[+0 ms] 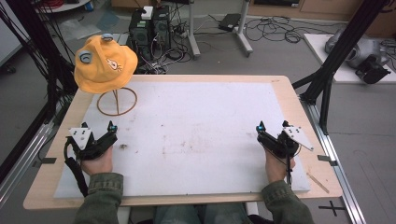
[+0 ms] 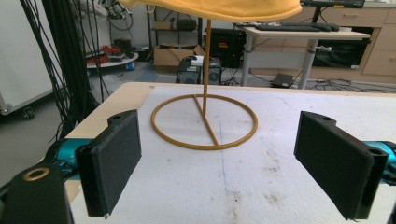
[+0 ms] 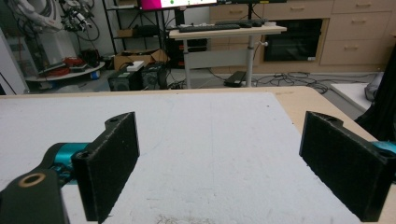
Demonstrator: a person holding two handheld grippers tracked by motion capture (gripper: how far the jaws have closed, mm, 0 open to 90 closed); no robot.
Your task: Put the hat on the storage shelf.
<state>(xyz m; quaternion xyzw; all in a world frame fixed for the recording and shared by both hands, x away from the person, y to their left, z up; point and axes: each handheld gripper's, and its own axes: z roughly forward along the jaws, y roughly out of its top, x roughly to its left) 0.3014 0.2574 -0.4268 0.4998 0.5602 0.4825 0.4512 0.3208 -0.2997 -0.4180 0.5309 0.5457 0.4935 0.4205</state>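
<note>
A wooden bench [image 1: 289,100] carries a white foam sheet [image 1: 196,135], stained with a few brown marks. At its far left corner a thin brown wire stand [image 1: 116,101], a ring base with an upright rod, holds a yellow bucket hat [image 1: 105,64] bearing grey-blue eyes and a small printed figure. Beyond the bench, computer towers [image 1: 149,29], cables and desk legs crowd the floor.

In the left gripper view the hat [image 2: 215,8] is cut off at the top edge, showing just its brim.

The left tool [image 1: 98,128] rests at the sheet's near left, jaws spread wide and empty, the stand ahead of it between the jaws, apart. The right tool [image 1: 273,127] sits at the near right, jaws likewise wide apart and empty, well away from the hat.
</note>
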